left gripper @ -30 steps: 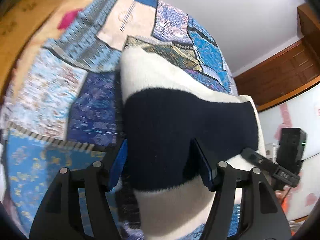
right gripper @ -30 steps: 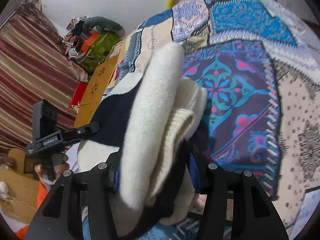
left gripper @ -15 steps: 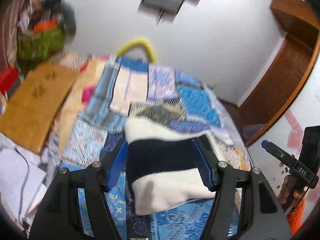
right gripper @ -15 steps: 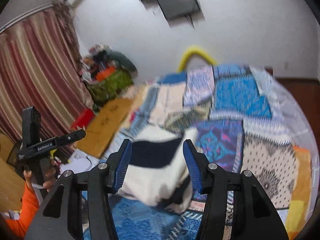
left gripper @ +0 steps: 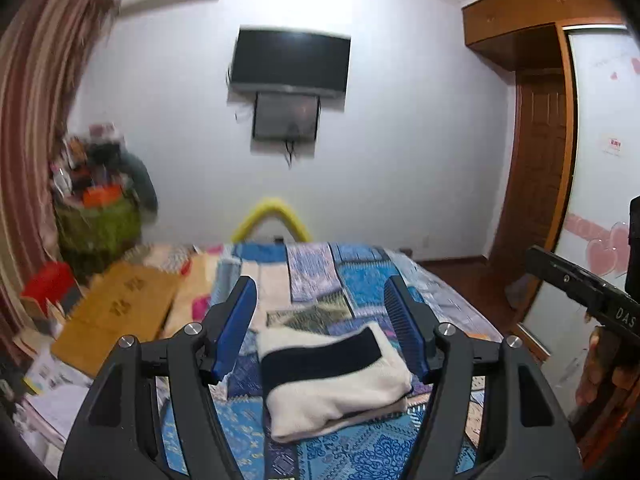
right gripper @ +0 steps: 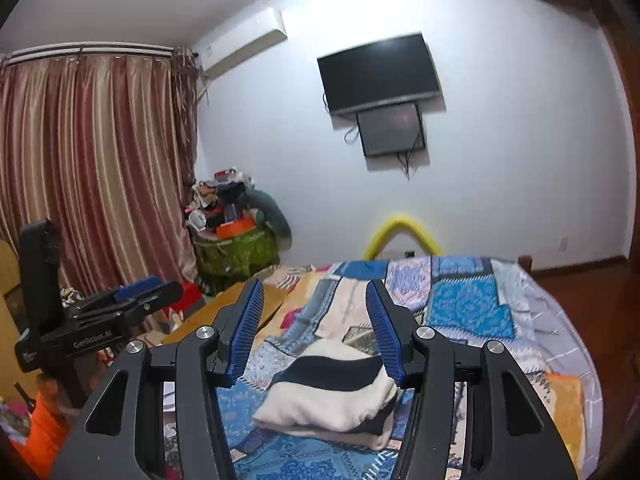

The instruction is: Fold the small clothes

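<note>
A folded cream and navy knit garment (left gripper: pixel 334 380) lies on the patchwork bedspread (left gripper: pixel 360 280); it also shows in the right wrist view (right gripper: pixel 332 392). My left gripper (left gripper: pixel 322 322) is open and empty, raised above and behind the garment. My right gripper (right gripper: pixel 314 326) is open and empty, also raised clear of the garment. The left gripper's body (right gripper: pixel 92 320) shows at the left of the right wrist view. The right gripper's body (left gripper: pixel 588 296) shows at the right edge of the left wrist view.
A brown board (left gripper: pixel 116 312) lies at the bed's left side. A green basket (right gripper: pixel 236 252) heaped with items stands in the corner by striped curtains (right gripper: pixel 88 168). A TV (left gripper: pixel 290 62) hangs on the far wall. A wooden wardrobe (left gripper: pixel 536 200) stands right.
Both grippers let go of the folded garment and pulled back and up. The garment now lies alone on the bed, and the room wall has come into view.
</note>
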A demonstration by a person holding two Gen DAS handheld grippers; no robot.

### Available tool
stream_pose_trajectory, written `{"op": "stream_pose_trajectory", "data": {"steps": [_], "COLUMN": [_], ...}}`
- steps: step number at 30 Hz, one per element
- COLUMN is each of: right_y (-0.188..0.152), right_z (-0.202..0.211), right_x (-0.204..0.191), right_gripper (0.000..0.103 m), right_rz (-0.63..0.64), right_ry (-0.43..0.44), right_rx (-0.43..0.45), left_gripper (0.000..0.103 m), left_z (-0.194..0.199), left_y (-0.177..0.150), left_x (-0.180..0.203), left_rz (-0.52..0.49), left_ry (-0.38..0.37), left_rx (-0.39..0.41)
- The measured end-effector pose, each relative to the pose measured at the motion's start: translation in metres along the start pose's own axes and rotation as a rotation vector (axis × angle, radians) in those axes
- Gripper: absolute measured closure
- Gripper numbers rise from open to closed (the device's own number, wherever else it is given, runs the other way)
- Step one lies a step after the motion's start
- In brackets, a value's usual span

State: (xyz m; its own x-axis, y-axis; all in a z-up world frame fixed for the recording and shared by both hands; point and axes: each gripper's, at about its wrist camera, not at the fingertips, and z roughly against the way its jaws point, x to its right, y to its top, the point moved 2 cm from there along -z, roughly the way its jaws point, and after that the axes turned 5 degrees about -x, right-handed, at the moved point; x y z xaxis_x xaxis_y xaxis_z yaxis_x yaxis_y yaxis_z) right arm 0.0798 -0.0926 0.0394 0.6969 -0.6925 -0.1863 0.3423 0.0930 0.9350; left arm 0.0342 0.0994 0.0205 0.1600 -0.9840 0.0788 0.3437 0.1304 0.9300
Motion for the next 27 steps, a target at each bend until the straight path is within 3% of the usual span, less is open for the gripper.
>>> {"op": "stream_pose_trajectory", "data": {"steps": [4, 9, 14, 18, 27], "right_y": [-0.007, -0.014, -0.014, -0.016, -0.023], "right_z": [0.01, 0.011, 0.016, 0.019, 0.017], "right_x": [-0.012, -0.015, -0.016, -0.013, -0.009], "right_gripper": [0.051, 0.032, 0.015, 0.002, 0.0], "right_rz": [0.029, 0.049, 0.055, 0.051, 0.052], "right_ry": [-0.037, -0.074, -0.115, -0.141, -0.172], "right_rx": [0.027, 0.036, 0.054, 0.06, 0.039], "left_gripper": [0.027, 0.018, 0.002, 0.001, 0.0], "left_z": [0.023, 0.032, 0.032, 0.033, 0.029], "left_y": [-0.005, -0.015, -0.02, -0.023, -0.027], "left_x": [0.008, 0.016, 0.021, 0.023, 0.027], "left_rz": [-0.004, -0.03, -0.036, -0.021, -0.021], "left_ry": [0.024, 0.045, 0.051, 0.031, 0.032], "left_rx": [0.068, 0.093, 0.095, 0.083, 0.074]}}
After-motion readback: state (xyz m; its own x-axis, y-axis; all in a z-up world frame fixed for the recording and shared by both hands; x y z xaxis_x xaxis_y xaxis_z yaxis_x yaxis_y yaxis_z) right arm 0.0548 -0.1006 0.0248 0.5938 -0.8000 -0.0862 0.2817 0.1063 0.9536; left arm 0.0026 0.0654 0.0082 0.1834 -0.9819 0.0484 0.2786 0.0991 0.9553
